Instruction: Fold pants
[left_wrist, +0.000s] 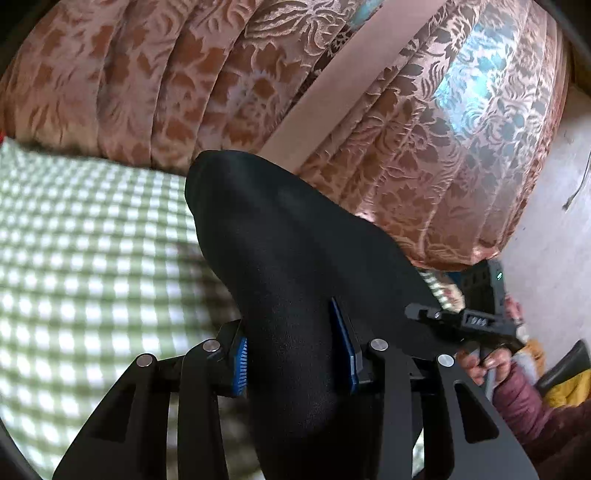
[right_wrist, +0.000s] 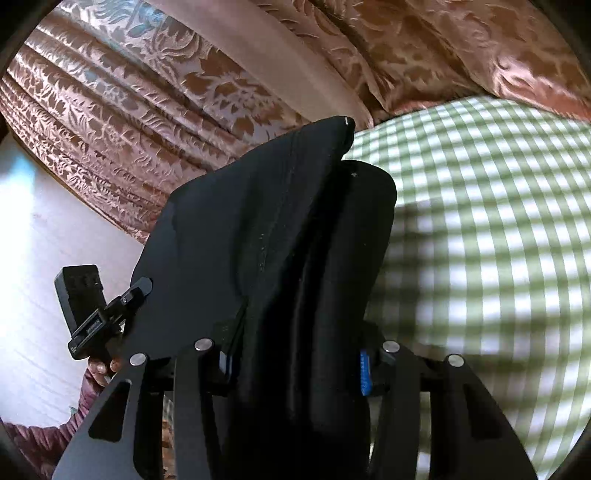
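Observation:
The black pants (left_wrist: 288, 258) are held up in the air by both grippers. My left gripper (left_wrist: 295, 354) is shut on a bunched part of the fabric between its blue pads (left_wrist: 240, 365). My right gripper (right_wrist: 295, 365) is shut on a thick bunch of the same pants (right_wrist: 280, 229), which rise in front of the camera and hide most of its fingers. The right gripper also shows at the right of the left wrist view (left_wrist: 469, 325), and the left gripper at the left of the right wrist view (right_wrist: 96, 314).
A bed with a green and white checked cover (left_wrist: 81, 266) lies below, also seen in the right wrist view (right_wrist: 487, 240). Pink floral curtains (left_wrist: 424, 147) hang behind. A pale wall (left_wrist: 554, 240) and yellow items (left_wrist: 565, 387) are at the right.

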